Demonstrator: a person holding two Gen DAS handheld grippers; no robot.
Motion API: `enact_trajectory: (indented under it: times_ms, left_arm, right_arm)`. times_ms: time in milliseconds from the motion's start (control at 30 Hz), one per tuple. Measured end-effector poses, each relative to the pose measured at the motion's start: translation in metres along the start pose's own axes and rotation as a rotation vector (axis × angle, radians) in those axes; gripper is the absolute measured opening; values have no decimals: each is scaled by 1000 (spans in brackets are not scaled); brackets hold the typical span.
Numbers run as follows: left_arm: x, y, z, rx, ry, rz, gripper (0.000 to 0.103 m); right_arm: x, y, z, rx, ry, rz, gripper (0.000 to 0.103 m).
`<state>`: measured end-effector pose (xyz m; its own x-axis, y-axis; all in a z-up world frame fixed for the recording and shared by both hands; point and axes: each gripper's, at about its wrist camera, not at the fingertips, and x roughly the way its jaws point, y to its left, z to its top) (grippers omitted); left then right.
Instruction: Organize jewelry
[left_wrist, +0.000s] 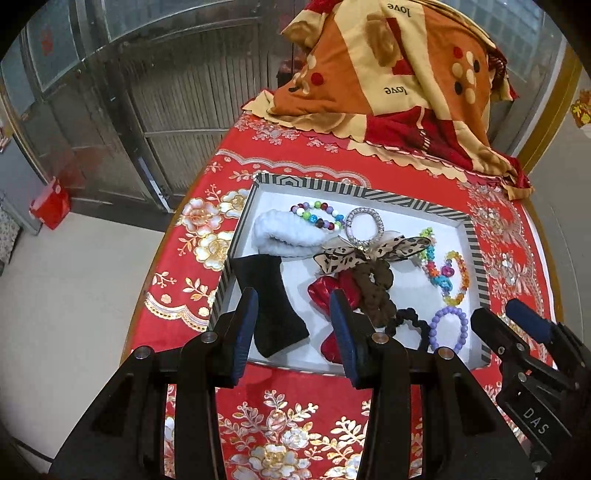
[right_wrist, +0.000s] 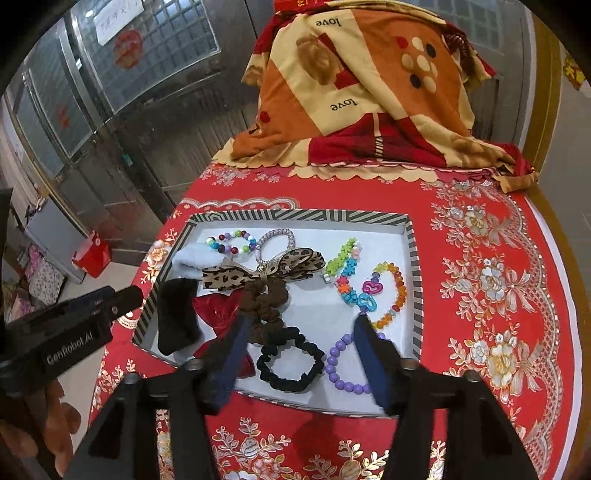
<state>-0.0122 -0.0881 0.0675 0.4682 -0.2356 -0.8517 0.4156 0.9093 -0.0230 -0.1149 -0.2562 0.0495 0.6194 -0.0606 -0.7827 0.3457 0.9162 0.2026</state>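
Note:
A striped-rim tray (left_wrist: 369, 192) (right_wrist: 295, 214) on the red floral tablecloth holds hair ties and bracelets. In it lie a white fluffy scrunchie (left_wrist: 284, 236), a black bow (left_wrist: 273, 310), a red bow (left_wrist: 332, 288), a leopard bow (left_wrist: 373, 254), a brown scrunchie (left_wrist: 376, 291), a black scrunchie (right_wrist: 264, 363), a purple bead bracelet (right_wrist: 332, 365) and an orange bead bracelet (right_wrist: 399, 291). My left gripper (left_wrist: 293, 299) hovers open over the tray's near left part, above the two bows. My right gripper (right_wrist: 303, 321) is open above the black scrunchie and holds nothing.
A folded orange and red patterned cloth (left_wrist: 388, 66) is piled at the back of the table. The table's curved edge (left_wrist: 147, 295) drops to the floor on the left, where a red bag (left_wrist: 50, 206) stands by metal doors. Bare tablecloth (right_wrist: 498, 295) lies right of the tray.

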Motion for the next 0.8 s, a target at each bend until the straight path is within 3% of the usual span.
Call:
enact_trajectory:
  times_ms: [800]
  left_arm:
    - [-5, -1, -7, 16, -2, 25, 40]
  right_arm:
    - [-2, 1, -6, -9, 24, -14, 60]
